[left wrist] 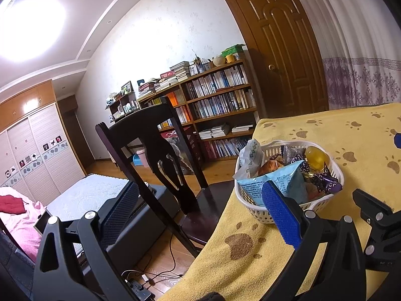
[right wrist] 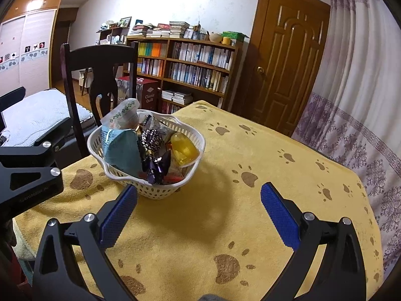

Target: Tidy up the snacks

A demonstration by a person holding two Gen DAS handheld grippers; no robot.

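A white perforated basket (right wrist: 155, 191) stands on the yellow paw-print tablecloth (right wrist: 250, 225) near the table's left corner. It is heaped with snacks: a light blue packet (right wrist: 122, 151), a white packet (right wrist: 125, 115), purple-wrapped sweets (right wrist: 156, 166) and a yellow jelly cup (right wrist: 184, 148). My right gripper (right wrist: 199, 200) is open over bare cloth just in front of the basket. My left gripper (left wrist: 201, 198) is open too, at the table's left edge. Its right fingertip overlaps the basket (left wrist: 253, 209) and the blue packet (left wrist: 285, 185); whether they touch is unclear. Neither gripper holds anything.
A dark wooden chair (left wrist: 155, 150) stands against the table's left side, close to the basket. Beyond it are a bed (left wrist: 90, 195), a bookshelf (right wrist: 195, 65), a brown door (right wrist: 283, 57) and a curtain (right wrist: 356, 100). Cables and a power strip (left wrist: 140, 284) lie on the floor.
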